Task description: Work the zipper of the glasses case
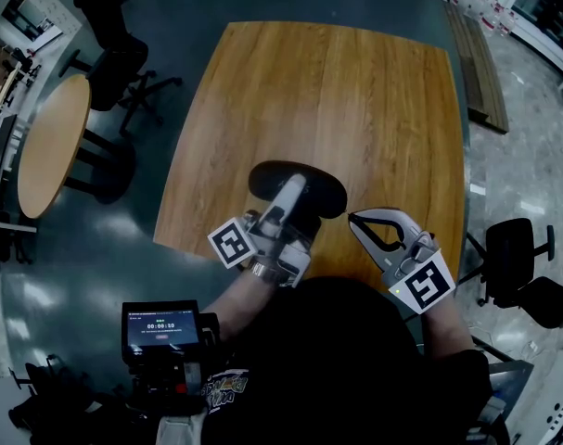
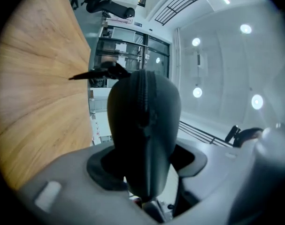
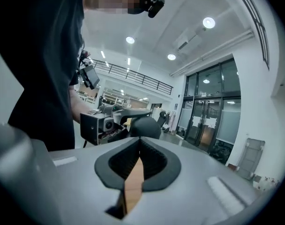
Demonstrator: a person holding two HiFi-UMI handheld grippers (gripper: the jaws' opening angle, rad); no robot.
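Above table [image 1: 355, 91]: left tongs [image 1: 288, 197] tilted upward, clamped on glasses case [image 1: 323, 193]; right tongs [image 1: 355, 221] level, together.

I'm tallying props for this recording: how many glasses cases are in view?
1. The dark glasses case is clamped in the left hand-held gripper over the wooden table. Another could be hidden behind the person's body.

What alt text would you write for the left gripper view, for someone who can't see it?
A dark glasses case is clamped between the grey jaws of the left gripper, its zipper running down the middle, facing the camera. A wooden table fills the left side; ceiling lights glow at right.
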